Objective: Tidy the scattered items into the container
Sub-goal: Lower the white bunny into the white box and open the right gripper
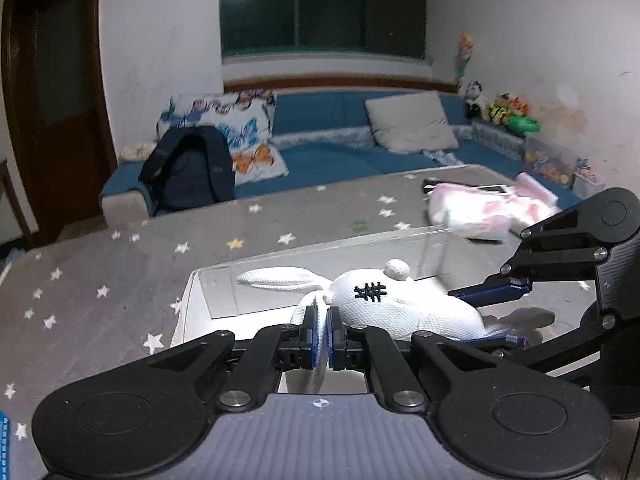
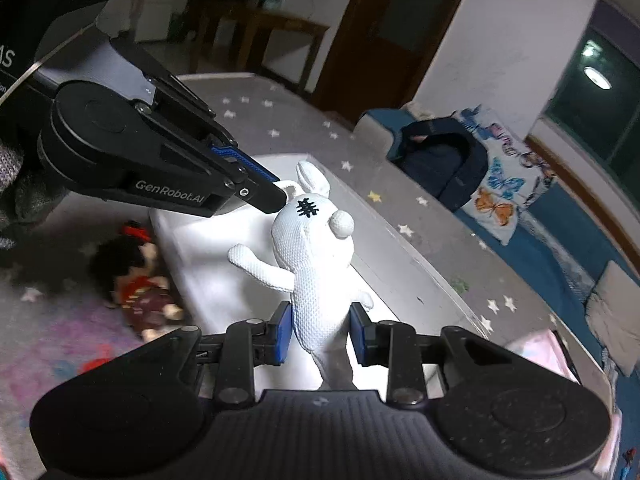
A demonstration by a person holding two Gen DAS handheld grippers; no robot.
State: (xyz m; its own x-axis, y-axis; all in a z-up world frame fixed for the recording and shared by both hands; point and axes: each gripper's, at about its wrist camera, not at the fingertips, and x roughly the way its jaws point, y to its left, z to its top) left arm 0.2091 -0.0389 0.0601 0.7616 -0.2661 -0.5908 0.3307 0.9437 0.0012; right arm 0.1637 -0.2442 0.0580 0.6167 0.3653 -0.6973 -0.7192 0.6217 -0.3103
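Note:
A white knitted rabbit toy [image 1: 394, 304] with a black stitched eye hangs over the clear rectangular container [image 1: 320, 250]. My left gripper [image 1: 323, 334] is shut on one of the rabbit's ears. My right gripper [image 2: 320, 334] is shut on the rabbit's [image 2: 316, 264] lower body, its blue pads touching both sides. The right gripper also shows at the right of the left wrist view [image 1: 496, 312]. The left gripper shows at the upper left of the right wrist view [image 2: 264, 190], pinching the ear. The container's white floor [image 2: 224, 280] lies below the toy.
A dark-haired doll in red [image 2: 136, 276] lies on the star-patterned grey cloth [image 1: 100, 280] left of the container. A pink and white bundle [image 1: 488, 210] lies at the table's far right. A blue sofa [image 1: 332, 152] with cushions and a dark backpack [image 1: 188, 168] stands behind.

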